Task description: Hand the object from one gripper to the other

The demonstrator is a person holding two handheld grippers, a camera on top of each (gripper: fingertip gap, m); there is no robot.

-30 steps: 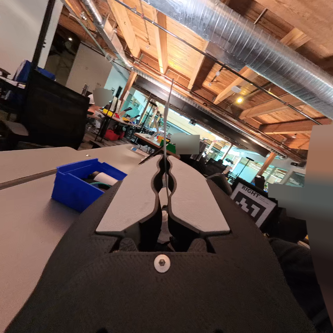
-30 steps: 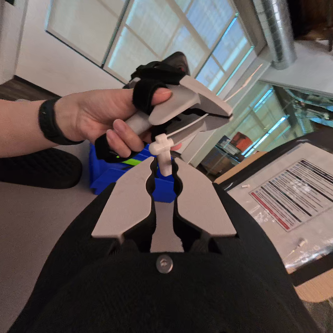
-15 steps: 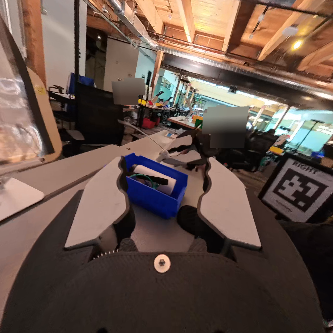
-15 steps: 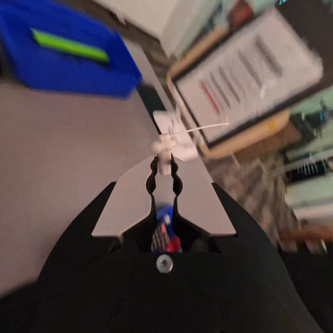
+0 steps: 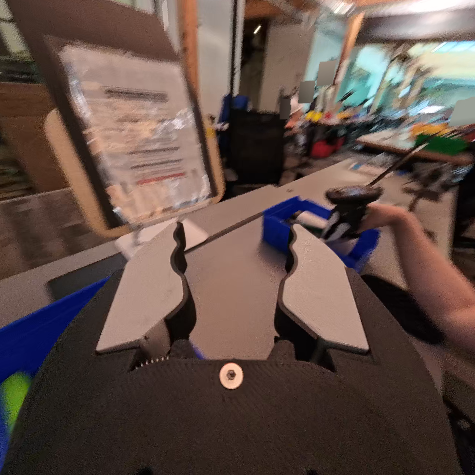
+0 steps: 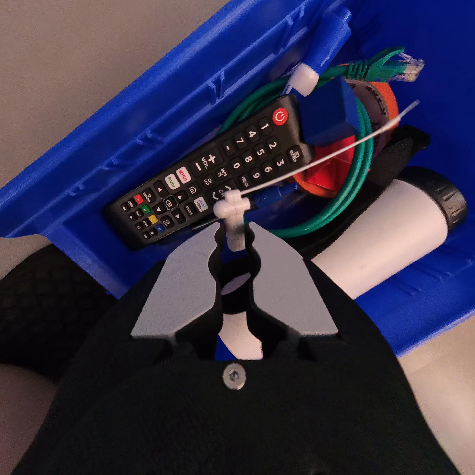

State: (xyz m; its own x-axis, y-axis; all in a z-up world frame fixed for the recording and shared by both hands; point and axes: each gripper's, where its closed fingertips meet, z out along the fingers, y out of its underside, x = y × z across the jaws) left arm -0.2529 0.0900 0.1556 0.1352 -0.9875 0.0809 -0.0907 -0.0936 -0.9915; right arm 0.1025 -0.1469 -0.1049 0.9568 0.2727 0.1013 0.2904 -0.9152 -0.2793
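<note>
- Remote (image 6: 210, 172) beyond the right gripper (image 6: 234, 239) bears printed keys and logos; a blurred printed sheet (image 5: 138, 144) stands ahead-left of the left gripper (image 5: 235, 246).
- Right gripper pinches a white zip tie (image 6: 232, 218) over the blue bin (image 6: 180, 84).
- Left gripper spread wide, empty.

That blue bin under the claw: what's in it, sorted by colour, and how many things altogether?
Inside the blue bin, as far as the right wrist view shows:
Black: 1, TV remote
Green: 1, coiled network cable
White: 1, black-capped bottle
Red-orange: 1, partly hidden part
Total: 4
The right claw holds a white zip tie above them, not counted.
</note>
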